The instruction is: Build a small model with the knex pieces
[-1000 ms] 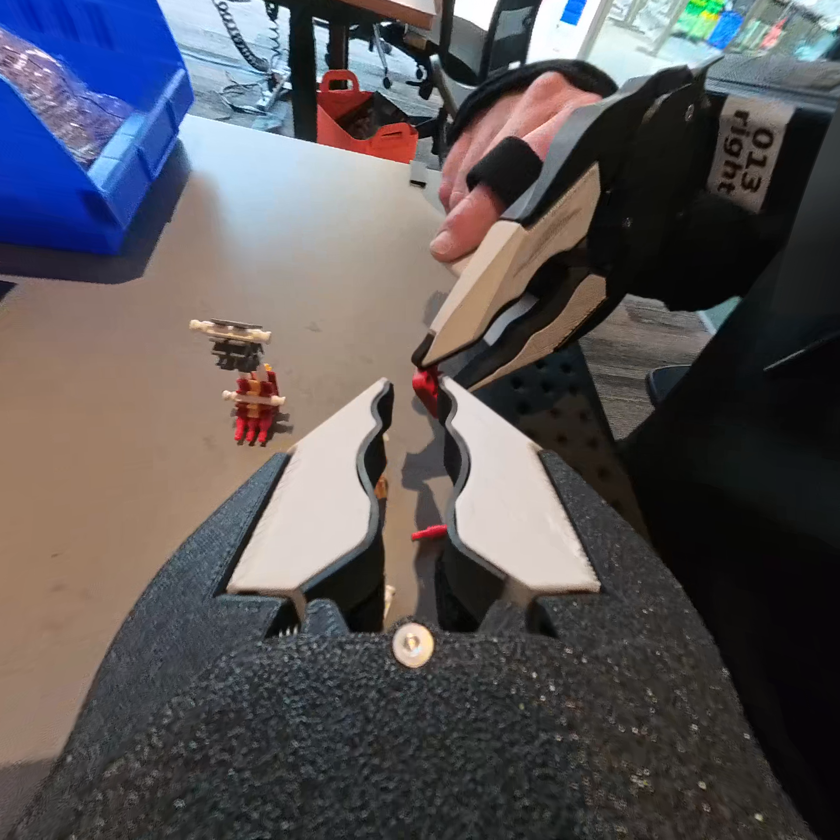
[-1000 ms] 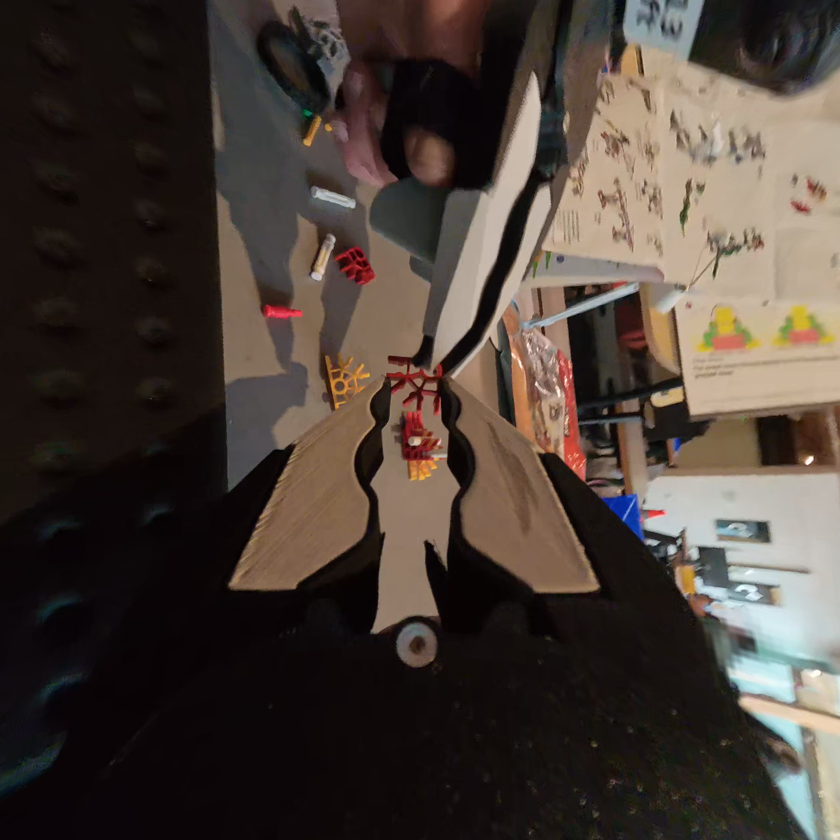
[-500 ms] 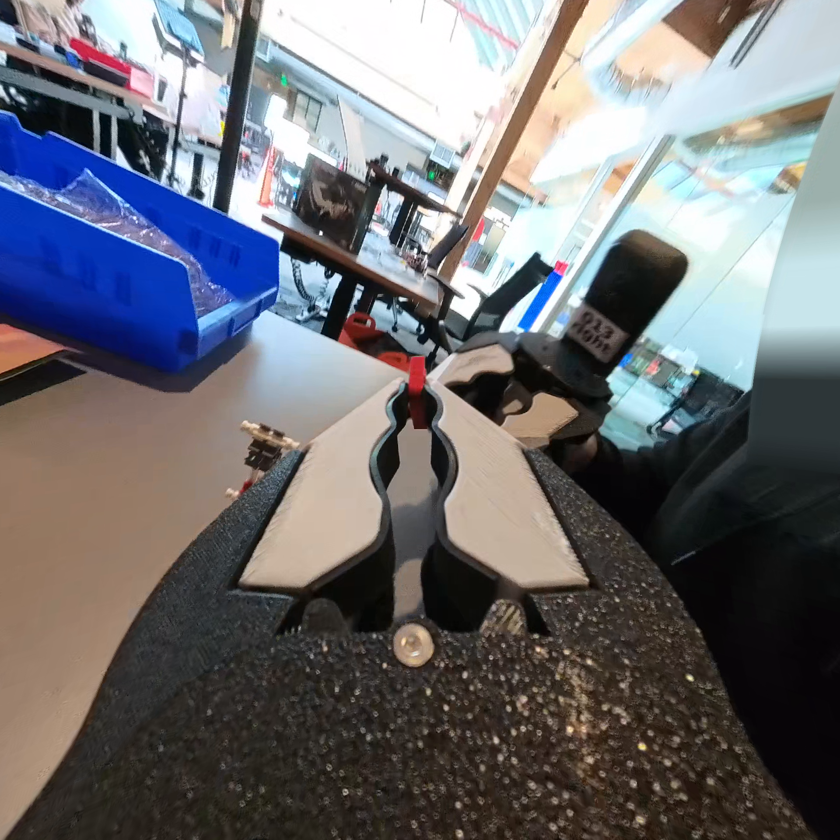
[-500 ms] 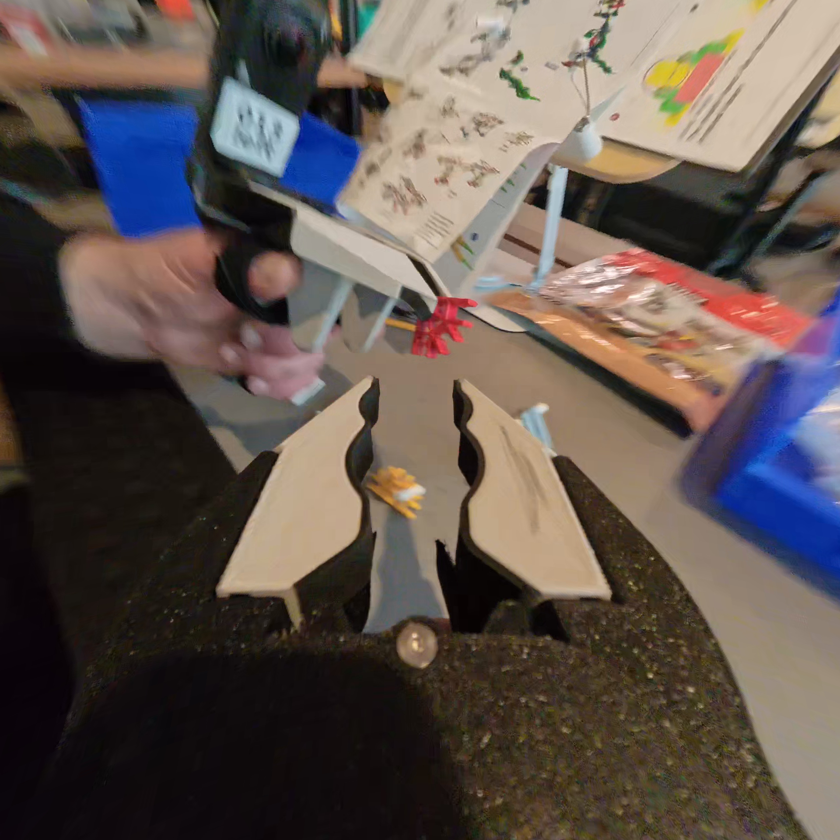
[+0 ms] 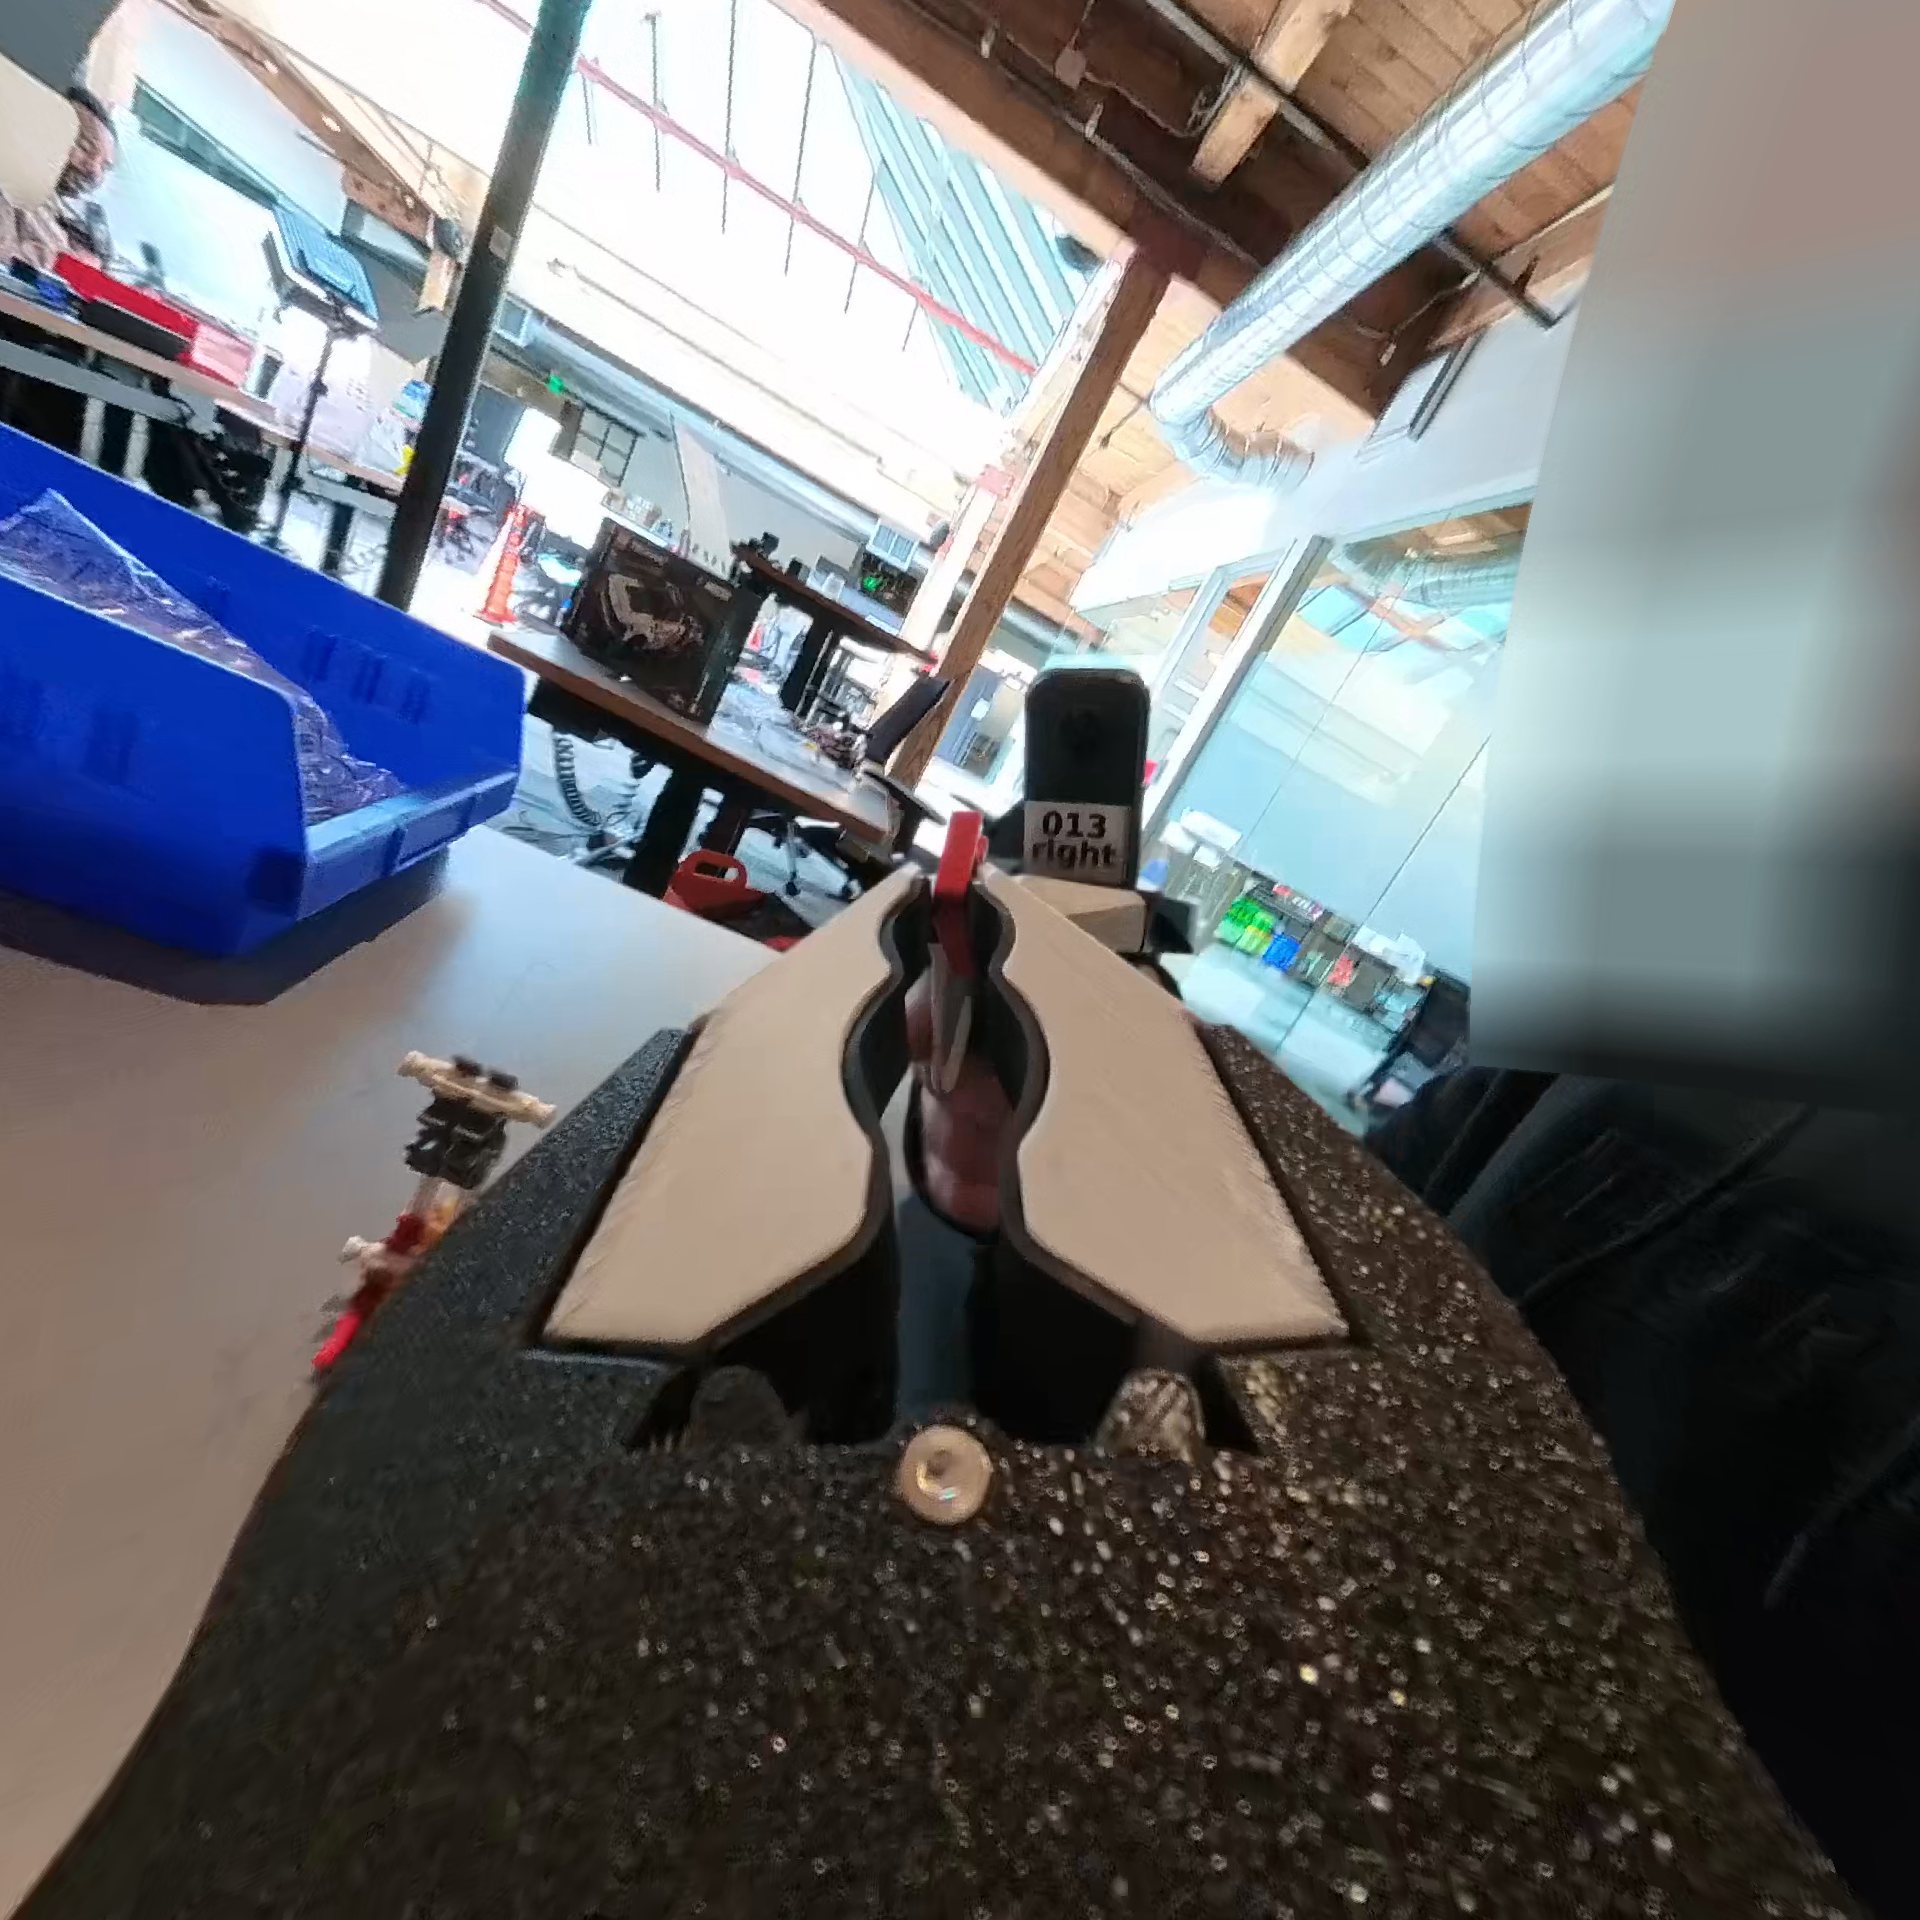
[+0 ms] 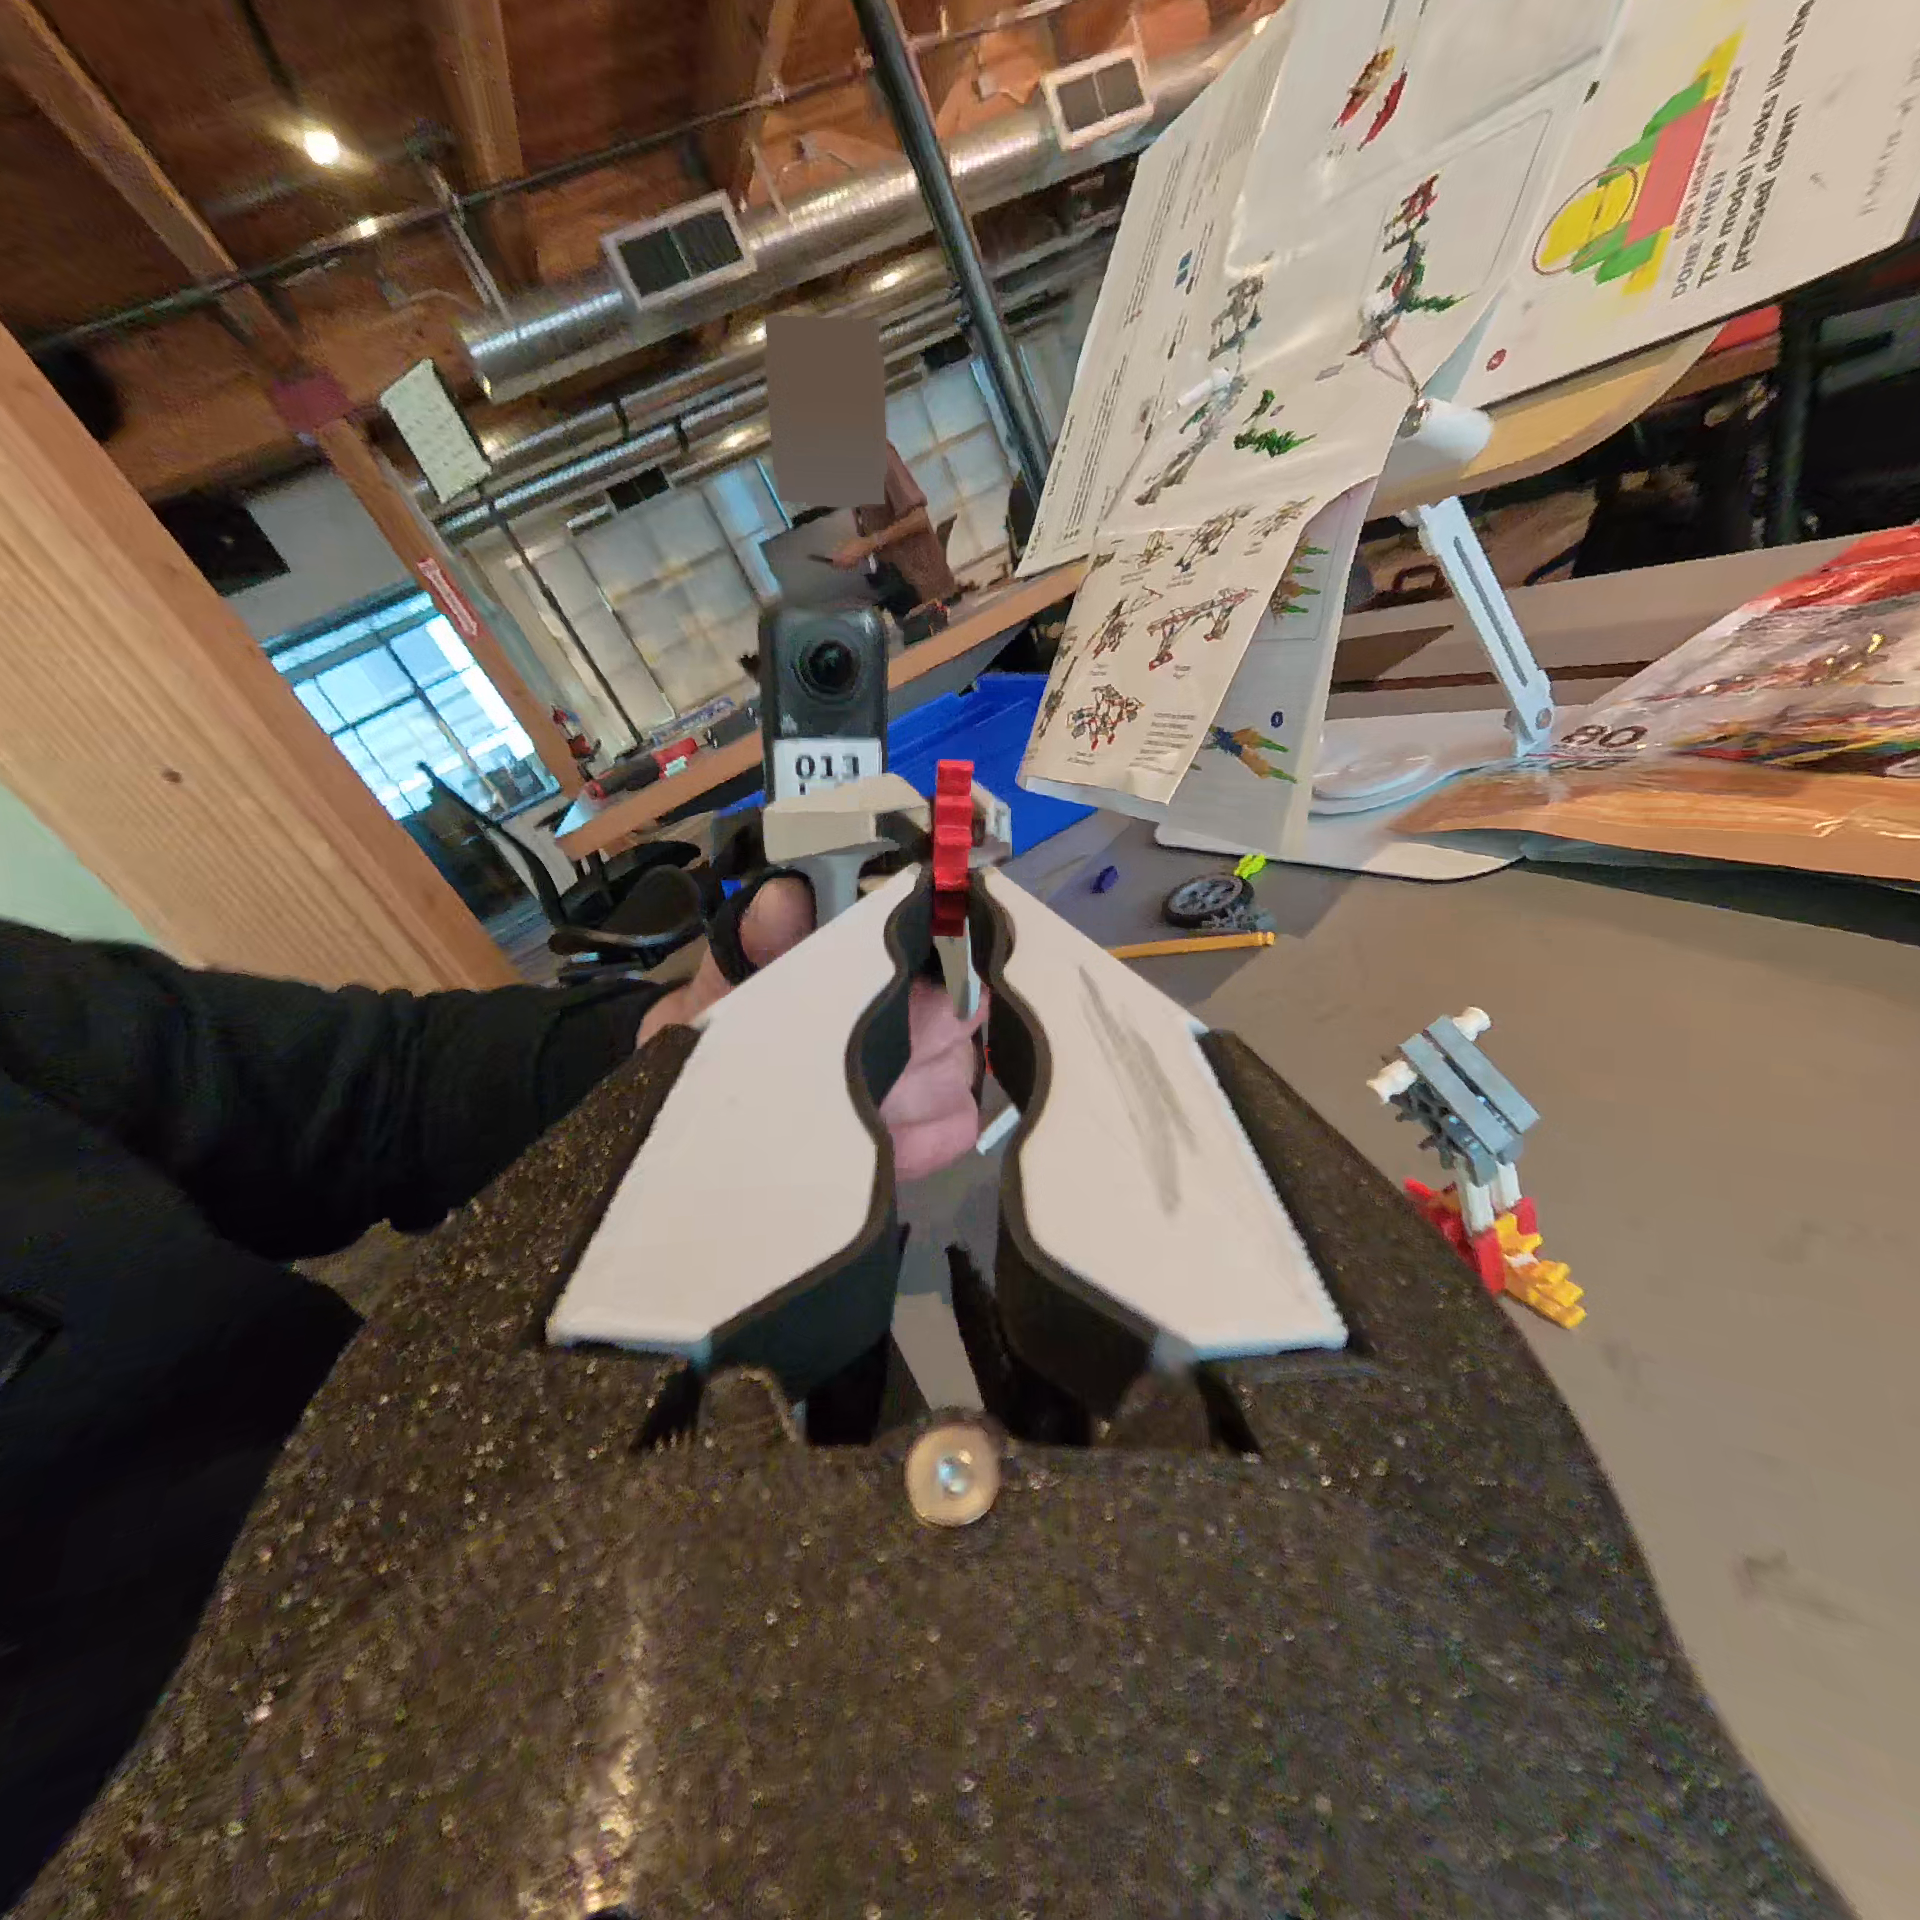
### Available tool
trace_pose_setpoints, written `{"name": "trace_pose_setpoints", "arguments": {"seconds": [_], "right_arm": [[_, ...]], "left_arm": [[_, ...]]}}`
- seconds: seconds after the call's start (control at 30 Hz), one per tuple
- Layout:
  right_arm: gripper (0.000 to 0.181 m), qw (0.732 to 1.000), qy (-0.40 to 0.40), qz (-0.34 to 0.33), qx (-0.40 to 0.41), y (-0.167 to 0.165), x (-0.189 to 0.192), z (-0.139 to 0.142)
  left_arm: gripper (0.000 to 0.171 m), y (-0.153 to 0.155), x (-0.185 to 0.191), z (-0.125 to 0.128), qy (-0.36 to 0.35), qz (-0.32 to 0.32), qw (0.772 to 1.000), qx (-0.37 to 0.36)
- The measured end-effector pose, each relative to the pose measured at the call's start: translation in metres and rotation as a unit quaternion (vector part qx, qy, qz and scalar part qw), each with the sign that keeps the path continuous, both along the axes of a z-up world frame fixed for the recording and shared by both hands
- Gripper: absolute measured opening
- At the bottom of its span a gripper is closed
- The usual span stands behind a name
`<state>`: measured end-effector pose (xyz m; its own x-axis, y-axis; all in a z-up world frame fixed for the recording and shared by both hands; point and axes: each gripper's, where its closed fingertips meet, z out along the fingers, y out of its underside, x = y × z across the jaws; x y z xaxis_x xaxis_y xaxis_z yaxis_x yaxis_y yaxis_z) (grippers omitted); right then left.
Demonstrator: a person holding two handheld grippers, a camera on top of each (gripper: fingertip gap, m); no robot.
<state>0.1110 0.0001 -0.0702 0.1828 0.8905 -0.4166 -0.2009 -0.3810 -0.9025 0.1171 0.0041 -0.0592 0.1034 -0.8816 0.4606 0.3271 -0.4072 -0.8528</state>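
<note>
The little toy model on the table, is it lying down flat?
No, the little toy model stands upright on the grey table, its grey and white top raised above its red and yellow bottom.

Blue bin (image 5: pixel 249 727), instruction sheets (image 6: pixel 1299 416), perhaps a wheel (image 6: pixel 1205 900) on table (image 6: pixel 1714 1039)

The toothed connector piece (image 6: pixel 951 847) is bright red. The small toy model (image 6: pixel 1470 1153) is grey and white above, red, orange and yellow below. The storage bin (image 5: pixel 218 748) is deep blue. The tabletop (image 5: pixel 187 1174) is plain grey. Both grippers have white fingers (image 6: pixel 748 1132) edged black, on speckled black bodies.
</note>
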Motion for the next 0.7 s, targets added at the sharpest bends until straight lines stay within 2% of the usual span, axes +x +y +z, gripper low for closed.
{"name": "trace_pose_setpoints", "arguments": {"seconds": [0.13, 0.2, 0.23, 0.3, 0.43, 0.5, 0.57, 0.63, 0.7], "right_arm": [[0.006, 0.994, -0.097, 0.035, 0.024, -0.003, 0.002, -0.019], [0.005, 0.99, -0.125, 0.05, 0.031, -0.004, 0.003, -0.022], [0.005, 0.987, -0.143, 0.057, 0.034, -0.004, 0.003, -0.026], [0.005, 0.98, -0.176, 0.086, 0.038, -0.009, 0.002, -0.033], [0.006, 0.972, -0.209, 0.098, 0.047, -0.008, 0.004, -0.037], [0.007, 0.975, -0.201, 0.083, 0.048, -0.003, 0.003, -0.032], [0.014, 0.975, -0.205, 0.032, 0.074, 0.008, 0.004, -0.03], [0.027, 0.958, -0.238, -0.049, 0.15, 0.018, 0.007, -0.027], [0.028, 0.925, -0.276, -0.12, 0.231, 0.019, 0.008, -0.024]], "left_arm": [[0.016, -0.002, 0.0, -0.003, 0.063, -0.012, 0.997, 0.036], [0.017, -0.003, 0.007, -0.023, 0.149, -0.026, 0.987, 0.049], [0.015, -0.004, 0.008, -0.026, 0.167, -0.023, 0.984, 0.065], [0.011, -0.008, 0.01, -0.027, 0.181, -0.04, 0.98, 0.068], [0.007, -0.008, 0.01, -0.032, 0.201, -0.04, 0.976, 0.075], [0.006, -0.003, 0.009, -0.026, 0.181, -0.021, 0.981, 0.064], [0.005, 0.007, 0.005, -0.022, 0.157, 0.01, 0.987, 0.032], [0.005, 0.014, -0.002, -0.015, 0.097, 0.03, 0.995, -0.018], [0.005, 0.022, -0.008, -0.014, 0.057, 0.059, 0.995, -0.056]]}}
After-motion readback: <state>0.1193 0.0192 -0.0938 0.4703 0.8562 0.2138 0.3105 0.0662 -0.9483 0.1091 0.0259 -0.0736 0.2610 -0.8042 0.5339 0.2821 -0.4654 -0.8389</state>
